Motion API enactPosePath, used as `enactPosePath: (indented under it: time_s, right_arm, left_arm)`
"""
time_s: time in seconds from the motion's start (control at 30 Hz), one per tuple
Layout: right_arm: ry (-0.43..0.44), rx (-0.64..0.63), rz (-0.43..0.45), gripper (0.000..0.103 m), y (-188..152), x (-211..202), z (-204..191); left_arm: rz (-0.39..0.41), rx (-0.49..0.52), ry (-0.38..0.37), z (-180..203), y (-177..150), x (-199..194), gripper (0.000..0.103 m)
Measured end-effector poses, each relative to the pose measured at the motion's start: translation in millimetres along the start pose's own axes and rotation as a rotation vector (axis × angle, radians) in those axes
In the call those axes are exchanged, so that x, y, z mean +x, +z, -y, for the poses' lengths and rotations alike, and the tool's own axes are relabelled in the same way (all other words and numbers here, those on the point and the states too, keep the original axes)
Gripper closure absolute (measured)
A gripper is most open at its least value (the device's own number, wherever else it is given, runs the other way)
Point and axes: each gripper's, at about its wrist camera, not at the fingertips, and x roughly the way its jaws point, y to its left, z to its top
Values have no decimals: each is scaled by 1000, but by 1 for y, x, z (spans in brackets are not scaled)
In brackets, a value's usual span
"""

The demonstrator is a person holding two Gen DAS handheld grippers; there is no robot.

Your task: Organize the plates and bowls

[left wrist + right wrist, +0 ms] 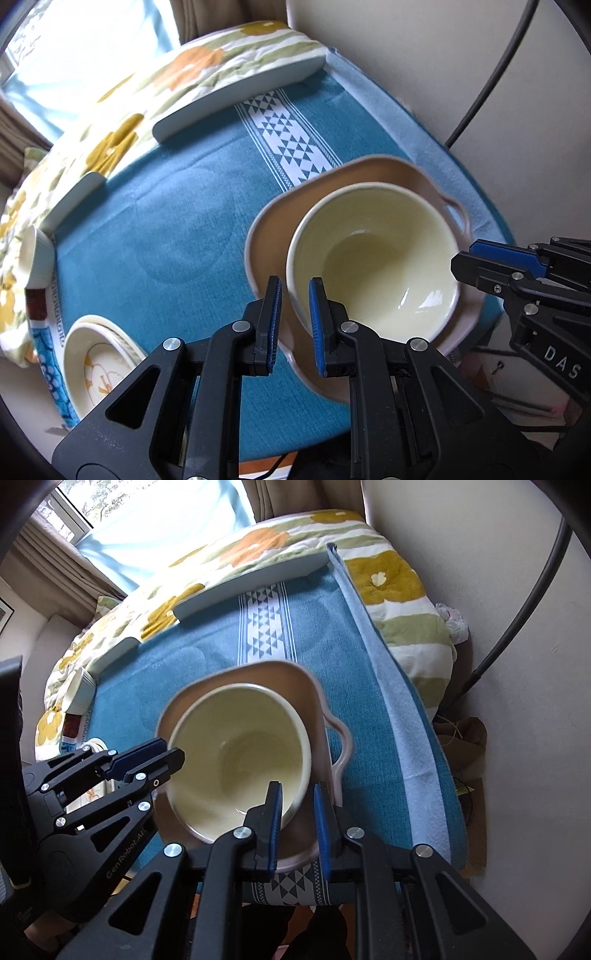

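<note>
A pale yellow bowl [376, 254] sits inside a wide tan dish with a loop handle [269, 236] on the blue tablecloth. My left gripper [295, 325] straddles the bowl's near-left rim, one finger outside and one inside, with a small gap showing. My right gripper [297, 823] straddles the bowl's near-right rim [295, 797] the same way, above the tan dish [317, 709]. The bowl [240, 753] looks tilted and slightly blurred. Each gripper shows in the other's view: the right [517, 273], the left [140, 760].
A cream patterned plate stack [99, 362] lies at the table's near left. A white ribbed cup [37, 258] stands at the left edge. Two white boards [240, 96] line the far side against a floral quilt [399, 590]. The table edge drops off on the right.
</note>
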Motion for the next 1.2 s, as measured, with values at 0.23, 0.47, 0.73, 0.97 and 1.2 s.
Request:
enactPosePath:
  time_s: [0.23, 0.47, 0.73, 0.97, 1.2]
  right_arm:
    - [82, -105, 103, 87, 15, -40, -17]
    - [225, -313, 137, 64, 38, -48, -75]
    - [361, -453, 132, 19, 63, -31, -152]
    - [418, -557, 122, 1, 96, -7, -228]
    - [342, -627, 97, 1, 144, 34, -316]
  left_arm:
    - [118, -185, -2, -44, -11, -51, 90]
    - [179, -431, 114, -114, -41, -103, 87]
    - [263, -649, 201, -192, -88, -138, 3]
    - [303, -820, 193, -279, -107, -146, 3]
    - [317, -987, 94, -380, -101, -108, 3]
